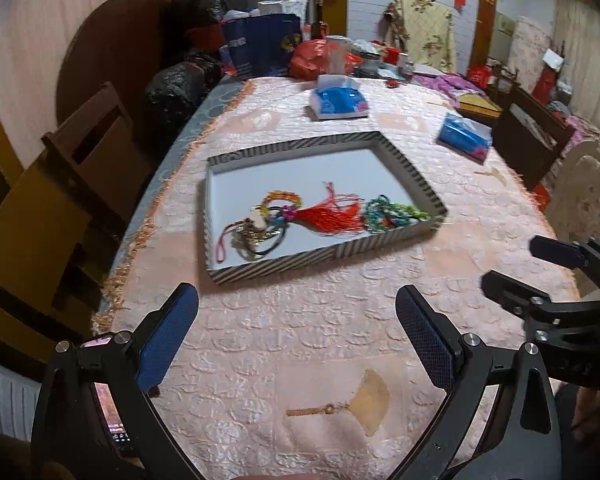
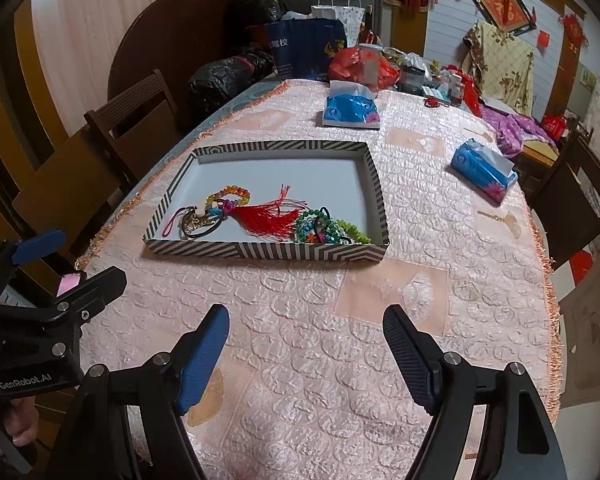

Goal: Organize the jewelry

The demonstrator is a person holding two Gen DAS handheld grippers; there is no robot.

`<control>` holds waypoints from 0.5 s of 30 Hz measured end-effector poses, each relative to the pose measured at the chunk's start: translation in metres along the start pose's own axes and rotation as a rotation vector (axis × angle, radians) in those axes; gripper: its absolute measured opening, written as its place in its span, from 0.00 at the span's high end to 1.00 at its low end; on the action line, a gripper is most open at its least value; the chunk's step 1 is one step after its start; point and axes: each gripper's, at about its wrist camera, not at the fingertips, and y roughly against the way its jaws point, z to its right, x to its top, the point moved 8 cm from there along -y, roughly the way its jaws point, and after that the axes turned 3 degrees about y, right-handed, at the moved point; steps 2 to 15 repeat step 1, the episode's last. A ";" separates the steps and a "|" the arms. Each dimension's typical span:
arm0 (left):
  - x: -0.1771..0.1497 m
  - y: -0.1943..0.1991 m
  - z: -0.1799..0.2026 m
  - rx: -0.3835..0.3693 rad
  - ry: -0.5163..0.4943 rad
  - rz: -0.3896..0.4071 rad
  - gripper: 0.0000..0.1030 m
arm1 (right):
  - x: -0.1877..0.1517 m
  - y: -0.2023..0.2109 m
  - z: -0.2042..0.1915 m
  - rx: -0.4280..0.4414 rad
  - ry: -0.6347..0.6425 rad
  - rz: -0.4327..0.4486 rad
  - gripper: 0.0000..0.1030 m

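A striped shallow box (image 1: 284, 262) (image 2: 268, 251) with a white floor sits mid-table. In it lie a red tassel charm (image 1: 332, 216) (image 2: 268, 216), an orange bead bracelet (image 1: 282, 197) (image 2: 232, 192), green bead bracelets (image 1: 392, 212) (image 2: 332, 230) and a gold piece with black cords (image 1: 252, 238) (image 2: 198, 222). My left gripper (image 1: 296, 320) is open and empty above the cloth in front of the box; it also shows in the right wrist view (image 2: 76, 256). My right gripper (image 2: 306, 332) is open and empty, to the right of the left one; it also shows in the left wrist view (image 1: 516, 264).
A pink quilted cloth (image 2: 340, 360) covers the oval table. Two blue tissue packs (image 2: 352, 110) (image 2: 484, 172) lie beyond the box. Bags, jars and clutter (image 2: 364, 60) crowd the far end. Wooden chairs (image 2: 140, 120) stand at the left and a dark chair (image 2: 572, 196) at the right.
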 end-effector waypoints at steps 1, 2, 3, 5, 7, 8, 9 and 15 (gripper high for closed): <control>0.000 -0.002 -0.001 0.003 0.001 -0.004 0.04 | 0.000 -0.001 0.000 0.000 -0.001 -0.001 0.25; 0.000 -0.002 -0.001 0.003 0.001 -0.004 0.04 | 0.000 -0.001 0.000 0.000 -0.001 -0.001 0.25; 0.000 -0.002 -0.001 0.003 0.001 -0.004 0.04 | 0.000 -0.001 0.000 0.000 -0.001 -0.001 0.25; 0.000 -0.002 -0.001 0.003 0.001 -0.004 0.04 | 0.000 -0.001 0.000 0.000 -0.001 -0.001 0.25; 0.000 -0.002 -0.001 0.003 0.001 -0.004 0.04 | 0.000 -0.001 0.000 0.000 -0.001 -0.001 0.25; 0.000 -0.002 -0.001 0.003 0.001 -0.004 0.04 | 0.000 -0.001 0.000 0.000 -0.001 -0.001 0.25; 0.000 -0.002 -0.001 0.003 0.001 -0.004 0.04 | 0.000 -0.001 0.000 0.000 -0.001 -0.001 0.25; 0.000 -0.002 -0.001 0.003 0.001 -0.004 0.04 | 0.000 -0.001 0.000 0.000 -0.001 -0.001 0.25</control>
